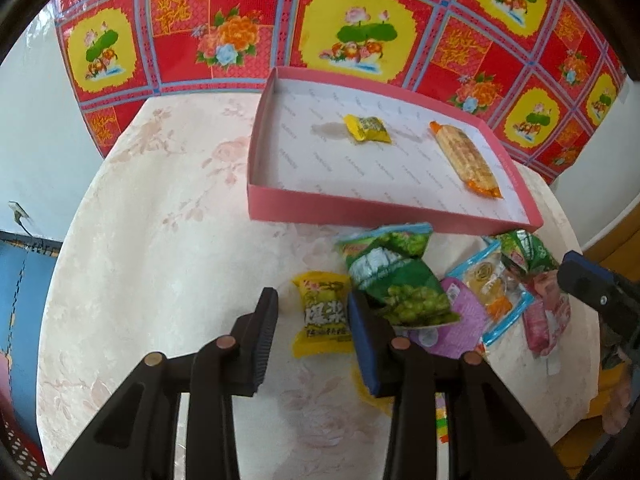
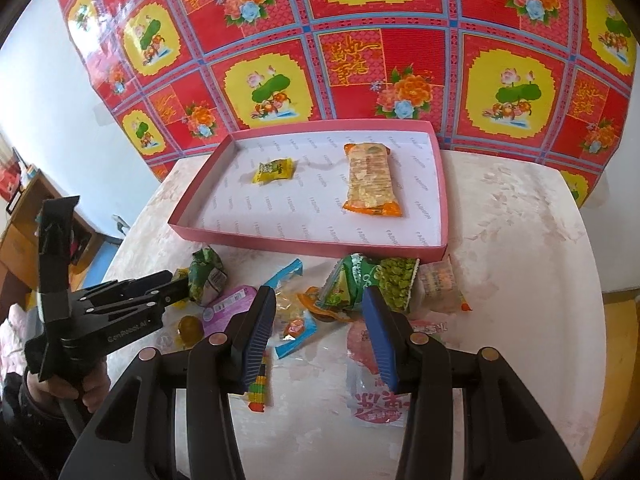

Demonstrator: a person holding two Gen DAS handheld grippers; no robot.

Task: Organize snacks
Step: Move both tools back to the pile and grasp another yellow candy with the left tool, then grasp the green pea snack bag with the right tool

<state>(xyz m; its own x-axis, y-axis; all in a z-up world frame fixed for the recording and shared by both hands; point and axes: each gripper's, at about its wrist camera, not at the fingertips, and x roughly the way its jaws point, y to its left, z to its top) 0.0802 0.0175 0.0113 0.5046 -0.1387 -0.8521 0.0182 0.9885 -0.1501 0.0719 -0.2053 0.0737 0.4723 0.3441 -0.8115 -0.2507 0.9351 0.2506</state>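
My left hand-held gripper hangs low over the counter with its jaws spread wide and nothing gripped; a yellow snack packet lies flat between the fingertips, its long axis running away from me toward the box. Just right of it, a green pea packet overlaps the right finger, tilted with its long axis slanting from upper left to lower right. My right hand-held gripper is likewise wide open and holds nothing, poised above the loose pile: a blue-edged clear packet lies diagonally between its fingers, a second green pea packet sits just beyond the right finger, and a large pink-printed bag lies flat under that finger. A purple packet rests by the left finger. Beyond the pile stands the shallow pink box, its long side facing me. Inside it, well apart from each other, lie a small yellow candy packet, long axis roughly side to side, and an orange cracker pack, long axis pointing front to back. The counter carries a pale cloth with faint pink flowers. Behind it hangs a red floral sheet with yellow lotus panels against a white wall, and wooden furniture stands at the far left.
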